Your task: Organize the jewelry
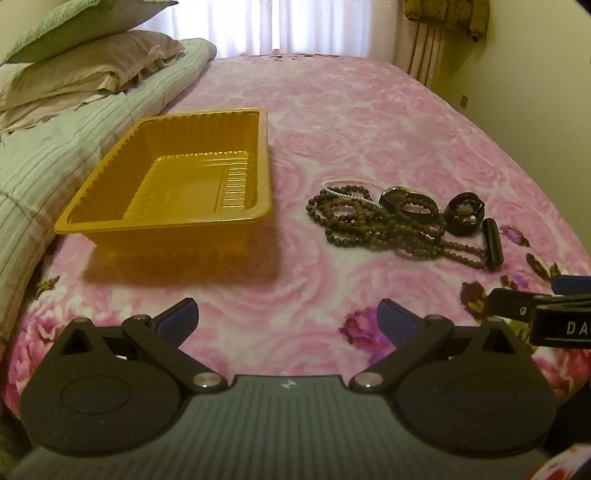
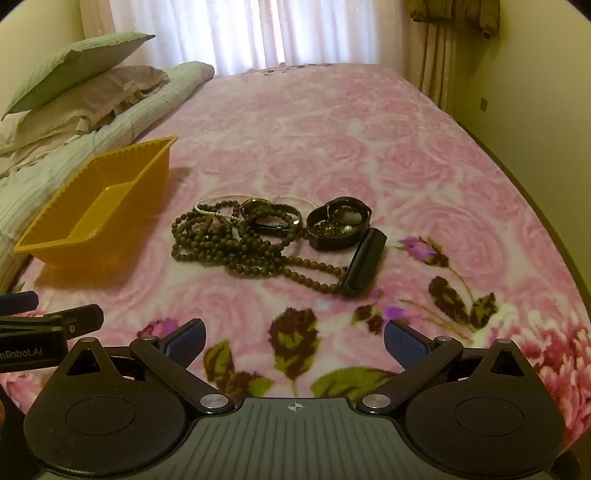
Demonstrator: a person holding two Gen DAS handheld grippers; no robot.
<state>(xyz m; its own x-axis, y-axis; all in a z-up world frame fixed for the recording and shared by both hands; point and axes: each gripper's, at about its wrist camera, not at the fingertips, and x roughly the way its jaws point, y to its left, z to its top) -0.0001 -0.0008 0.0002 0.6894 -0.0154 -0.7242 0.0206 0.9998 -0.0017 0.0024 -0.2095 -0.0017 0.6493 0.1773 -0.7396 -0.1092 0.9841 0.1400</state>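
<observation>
A bed covered by a plush pink rose-print blanket (image 2: pixel 332 122) carries everything here, with white curtains (image 2: pixel 240 33) lit from behind at its far end, stacked pillows (image 2: pixel 85 85) and a folded striped quilt (image 1: pixel 55 155) along the left side. The jewelry sits in one heap on the blanket, right of an empty yellow ridged tray (image 1: pixel 266 155) and apart from it: a long string of dark brown beads (image 2: pixel 236 243) coiled over itself, a thin pale bracelet (image 2: pixel 214 210) at the heap's far edge, dark bangle-like bands (image 2: pixel 273 218), a small round black case (image 2: pixel 338 223) lying open with little pieces inside, and a black cylinder (image 2: pixel 364 260) at the near right. The beads look light and limp, likely to slide and trail when lifted (a loop may drag its neighbours along), so a pinch across several bunched strands seems safer than one on a single strand. The bands look rigid and should take a grip across the rim; the open case would probably spill if tipped, so its wall is the likelier hold. The soft pile will give under pressure, which may let thin pieces sink. The left claw (image 1: pixel 288 321) hovers near the tray's front with jaws spread and nothing between them; the right claw (image 2: pixel 293 339) is likewise spread wide and unloaded, short of the heap.
</observation>
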